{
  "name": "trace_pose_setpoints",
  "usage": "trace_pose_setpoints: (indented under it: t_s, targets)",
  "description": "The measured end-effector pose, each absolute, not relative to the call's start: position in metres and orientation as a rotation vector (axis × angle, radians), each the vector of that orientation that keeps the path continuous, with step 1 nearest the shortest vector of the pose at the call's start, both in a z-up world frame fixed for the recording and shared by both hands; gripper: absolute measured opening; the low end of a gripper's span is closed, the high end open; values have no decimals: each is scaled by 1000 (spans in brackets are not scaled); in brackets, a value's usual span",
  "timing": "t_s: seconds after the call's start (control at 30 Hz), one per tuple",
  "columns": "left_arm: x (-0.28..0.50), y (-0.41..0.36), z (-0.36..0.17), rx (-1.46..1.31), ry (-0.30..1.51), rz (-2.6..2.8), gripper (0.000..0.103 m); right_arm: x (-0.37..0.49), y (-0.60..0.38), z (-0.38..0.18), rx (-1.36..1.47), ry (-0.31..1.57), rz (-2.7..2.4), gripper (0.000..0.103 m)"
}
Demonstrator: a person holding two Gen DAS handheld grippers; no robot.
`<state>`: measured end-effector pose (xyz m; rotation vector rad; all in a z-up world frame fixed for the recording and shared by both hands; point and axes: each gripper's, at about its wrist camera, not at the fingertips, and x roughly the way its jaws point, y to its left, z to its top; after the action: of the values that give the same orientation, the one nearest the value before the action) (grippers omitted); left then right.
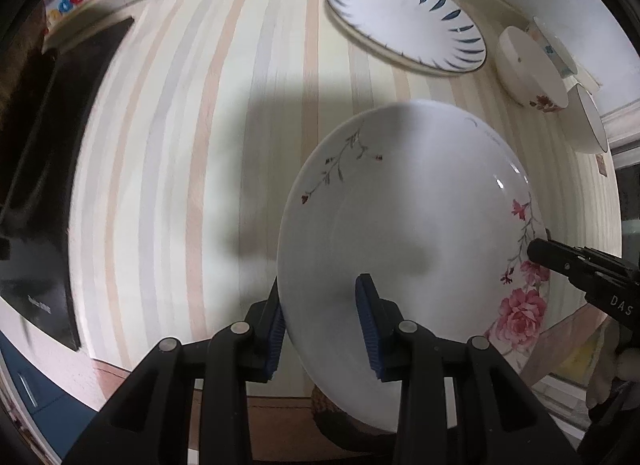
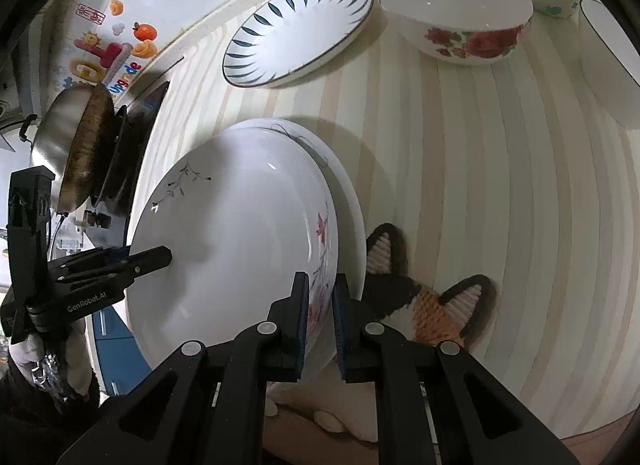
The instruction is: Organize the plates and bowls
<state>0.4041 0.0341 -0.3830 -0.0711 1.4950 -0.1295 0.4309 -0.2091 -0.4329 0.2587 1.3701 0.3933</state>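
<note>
A white plate with pink flowers point(image 1: 412, 225) is held above the striped counter by both grippers. My left gripper point(image 1: 324, 317) has its blue pads astride the plate's near rim. My right gripper point(image 2: 321, 317) is shut on the flowered rim of the same plate point(image 2: 240, 245), which sits over a second white plate point(image 2: 352, 205). The left gripper point(image 2: 160, 257) shows at the plate's left edge in the right wrist view. The right gripper point(image 1: 540, 251) shows at the plate's right edge in the left wrist view. A blue-leaf plate point(image 1: 404, 21) point(image 2: 298, 29) lies beyond.
A floral bowl point(image 1: 532, 69) point(image 2: 460, 13) and a blue-rimmed bowl point(image 1: 592, 121) point(image 2: 612, 61) stand at the right. A cat-shaped mat point(image 2: 432, 301) lies under the plates. A black stove point(image 1: 44, 169) with a steel wok point(image 2: 76, 145) is at the left.
</note>
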Motion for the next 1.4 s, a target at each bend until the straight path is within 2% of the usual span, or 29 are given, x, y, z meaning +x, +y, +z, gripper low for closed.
trace_pose_setpoints:
  t_s: [0.5,0.67,0.83,0.9,0.97,1.03,1.2,1.4]
  targets:
    - [394,37,-394,-64,1533,-138,31,435,-214,-429,275,1435,372,15]
    - [394,50,-371,-75,1493,-120,31,435,-227,-422,279,1460,365,16]
    - [425,57,-328,-112,1402,-109,31,458,-242,-370,283,1389,372,16]
    - [456,59,-318,-139,1365,-109,31,485,-240,-343,280,1330,388,20]
    - [487,67,-318,-170,1341,-107,32,518,-232,-324,267,1281,397,36]
    - [520,68,-326,-184,1343,-94,32,557,-220,-318,207,1246,401,38]
    - [582,65,-374,-228,1419,-81,31,661,-197,-356,59,1297,318,38]
    - [606,48,-419,-225,1511,-124,31,703,-190,-407,-16,1402,298,37]
